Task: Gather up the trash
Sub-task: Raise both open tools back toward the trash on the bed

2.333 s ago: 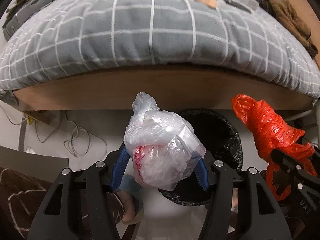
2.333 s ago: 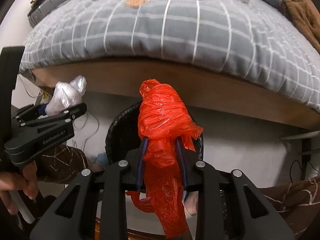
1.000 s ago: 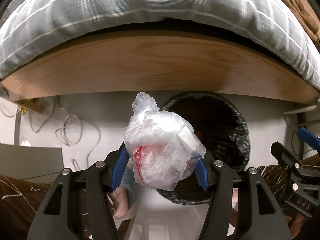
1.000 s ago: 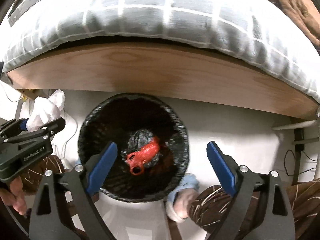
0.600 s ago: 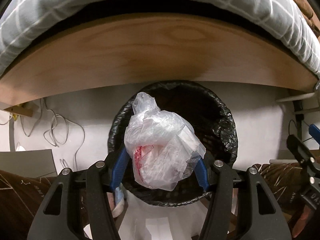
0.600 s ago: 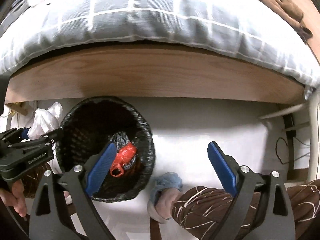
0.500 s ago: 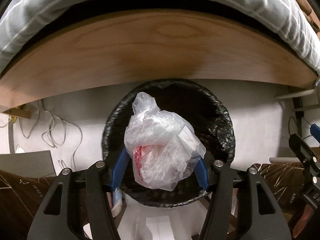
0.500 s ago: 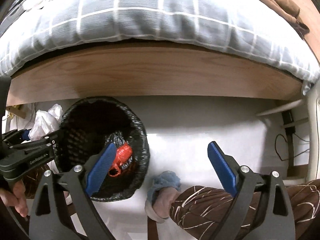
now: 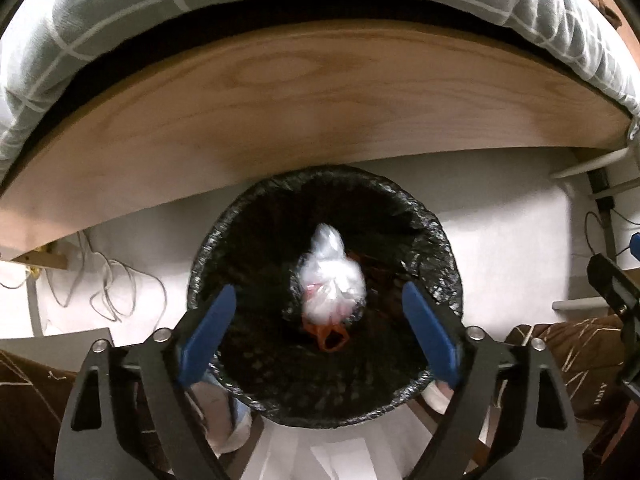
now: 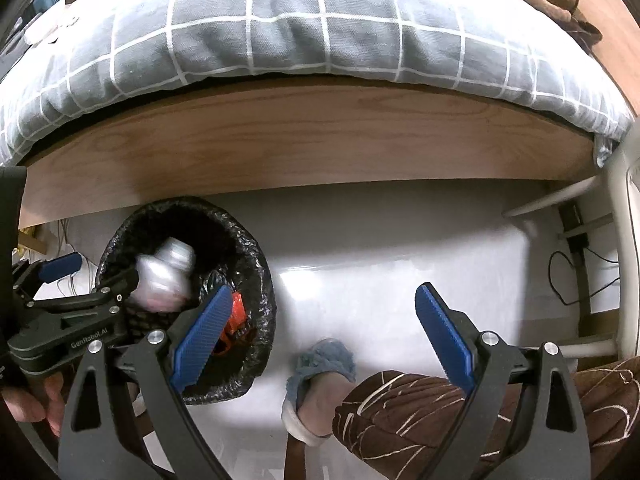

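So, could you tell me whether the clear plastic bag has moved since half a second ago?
Yes: the clear plastic bag left the open left gripper and dropped into the black bin.

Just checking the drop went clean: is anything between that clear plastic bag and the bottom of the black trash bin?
Only the red bag already in the trash bin. The clear plastic bag is inside the rim, blurred, above it. The left gripper is open.

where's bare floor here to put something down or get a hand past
Bare floor runs right of the bin, under the bed frame, up to the cables by the white rail. Crowded: bin mouth, with clear bag over red bag; slippered foot; cords left of the bin.
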The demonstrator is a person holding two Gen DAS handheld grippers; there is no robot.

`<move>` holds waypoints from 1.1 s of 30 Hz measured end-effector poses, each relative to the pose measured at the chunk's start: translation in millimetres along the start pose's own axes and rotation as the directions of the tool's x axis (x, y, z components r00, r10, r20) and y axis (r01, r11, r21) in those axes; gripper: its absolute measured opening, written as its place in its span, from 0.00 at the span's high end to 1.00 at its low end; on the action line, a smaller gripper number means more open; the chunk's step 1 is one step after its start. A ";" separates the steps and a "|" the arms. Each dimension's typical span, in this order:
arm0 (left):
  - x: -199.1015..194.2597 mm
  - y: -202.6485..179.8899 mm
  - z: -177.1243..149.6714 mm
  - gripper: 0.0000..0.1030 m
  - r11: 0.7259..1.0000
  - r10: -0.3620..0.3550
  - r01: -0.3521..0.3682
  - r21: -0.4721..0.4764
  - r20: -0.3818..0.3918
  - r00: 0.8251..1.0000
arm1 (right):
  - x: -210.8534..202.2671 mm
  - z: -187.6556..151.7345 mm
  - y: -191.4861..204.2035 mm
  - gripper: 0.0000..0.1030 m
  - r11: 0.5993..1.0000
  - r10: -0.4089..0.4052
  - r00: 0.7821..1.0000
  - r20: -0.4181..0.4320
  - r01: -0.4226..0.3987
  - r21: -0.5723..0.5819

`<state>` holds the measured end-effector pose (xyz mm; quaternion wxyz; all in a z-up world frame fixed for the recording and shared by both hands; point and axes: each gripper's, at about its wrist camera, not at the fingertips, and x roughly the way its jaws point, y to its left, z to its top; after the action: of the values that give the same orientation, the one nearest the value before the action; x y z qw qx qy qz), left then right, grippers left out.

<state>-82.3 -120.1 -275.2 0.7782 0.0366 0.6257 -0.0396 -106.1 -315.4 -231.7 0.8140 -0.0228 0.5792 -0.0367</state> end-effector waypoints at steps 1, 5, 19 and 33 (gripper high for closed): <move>-0.7 2.7 -0.2 0.13 1.000 0.003 -0.003 -0.003 0.004 1.000 | -0.6 0.8 1.9 0.14 1.000 0.002 1.000 0.001 -0.002 0.000; -11.8 12.6 -0.8 0.12 0.999 0.032 -0.032 0.002 0.045 0.998 | -11.4 8.2 13.9 0.14 1.000 0.017 0.999 0.035 -0.016 -0.023; -116.1 67.6 14.1 0.05 0.996 0.049 -0.027 -0.080 0.296 0.954 | -112.1 62.9 61.7 0.14 0.995 0.049 0.945 0.323 -0.019 -0.096; -192.0 141.1 42.3 0.05 0.972 0.166 -0.071 -0.222 0.449 0.878 | -177.9 108.3 114.0 0.14 0.974 0.204 0.861 0.465 -0.128 -0.189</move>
<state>-67.1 18.6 -77.6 0.9059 -0.0136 0.4184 0.0635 -58.1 -187.1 -37.8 0.9284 -0.0428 0.3594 0.0846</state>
